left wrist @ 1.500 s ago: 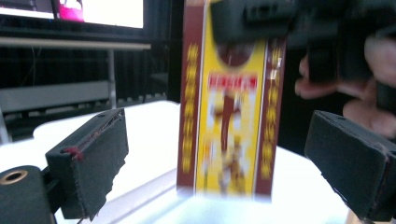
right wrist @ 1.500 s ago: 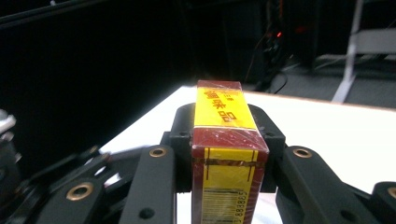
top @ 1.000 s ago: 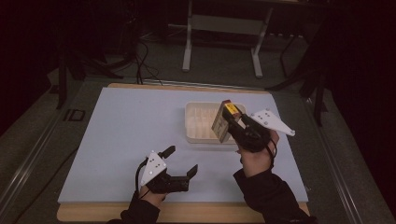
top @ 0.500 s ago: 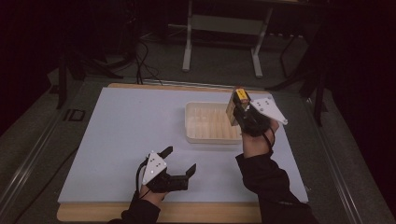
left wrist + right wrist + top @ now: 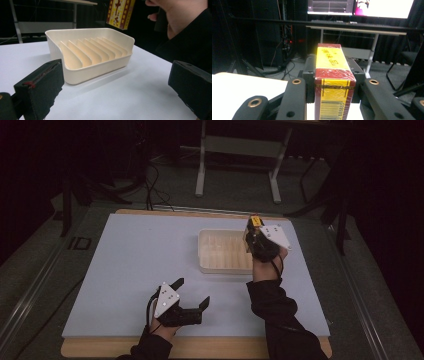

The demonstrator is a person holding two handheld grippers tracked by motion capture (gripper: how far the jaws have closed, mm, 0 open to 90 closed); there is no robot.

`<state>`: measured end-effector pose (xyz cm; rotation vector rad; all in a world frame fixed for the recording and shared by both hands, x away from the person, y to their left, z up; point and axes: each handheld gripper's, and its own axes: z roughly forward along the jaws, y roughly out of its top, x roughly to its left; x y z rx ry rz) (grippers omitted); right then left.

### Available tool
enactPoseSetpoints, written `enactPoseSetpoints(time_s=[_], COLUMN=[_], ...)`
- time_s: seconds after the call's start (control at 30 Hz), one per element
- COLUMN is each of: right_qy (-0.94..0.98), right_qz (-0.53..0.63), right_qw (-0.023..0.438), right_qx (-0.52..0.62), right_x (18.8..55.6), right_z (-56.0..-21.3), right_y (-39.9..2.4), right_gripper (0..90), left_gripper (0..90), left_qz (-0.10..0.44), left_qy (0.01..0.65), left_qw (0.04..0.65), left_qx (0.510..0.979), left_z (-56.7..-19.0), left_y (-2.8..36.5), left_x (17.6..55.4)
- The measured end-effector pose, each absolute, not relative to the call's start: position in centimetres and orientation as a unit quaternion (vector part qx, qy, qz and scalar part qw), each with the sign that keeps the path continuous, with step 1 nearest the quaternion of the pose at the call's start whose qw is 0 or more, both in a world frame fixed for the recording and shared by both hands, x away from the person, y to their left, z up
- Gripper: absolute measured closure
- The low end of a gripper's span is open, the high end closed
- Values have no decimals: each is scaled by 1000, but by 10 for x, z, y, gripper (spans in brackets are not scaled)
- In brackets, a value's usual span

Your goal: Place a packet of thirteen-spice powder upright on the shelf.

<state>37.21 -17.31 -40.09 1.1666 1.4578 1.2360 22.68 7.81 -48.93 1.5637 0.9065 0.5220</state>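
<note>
Over the far right corner of the cream plastic rack tray with upright dividers (image 5: 225,251), in the high view, my right gripper (image 5: 255,231) is clamped on the small red and yellow wrapped box (image 5: 254,222), carrying it above the pale blue table mat (image 5: 125,265). My left gripper (image 5: 192,292) rests near the front edge, jaws wide apart and just opening further, nothing between them.

In the left gripper view, the box (image 5: 120,13) hangs tilted above the tray's (image 5: 95,67) far rim. If I lower it askew, I judge it could catch on a divider and tip the light tray.

In the right gripper view, the box (image 5: 333,82) sits upright between my jaws; its slick wrap might slip.
</note>
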Motion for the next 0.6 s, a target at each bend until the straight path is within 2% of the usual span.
enactPoseSetpoints(time_s=[0.1, 0.6], right_qy=[582, 583], right_qz=[500, 484], right_qw=[423, 417], right_qx=[481, 501], right_x=[377, 389], right_z=[-410, -440], right_y=[-174, -163], right_gripper=[678, 678], left_gripper=[6, 6], left_qz=[222, 219], left_qy=[392, 394], left_qw=[588, 589], left_qx=[672, 671], left_z=[-489, -490], left_y=[78, 78], left_x=[227, 226])
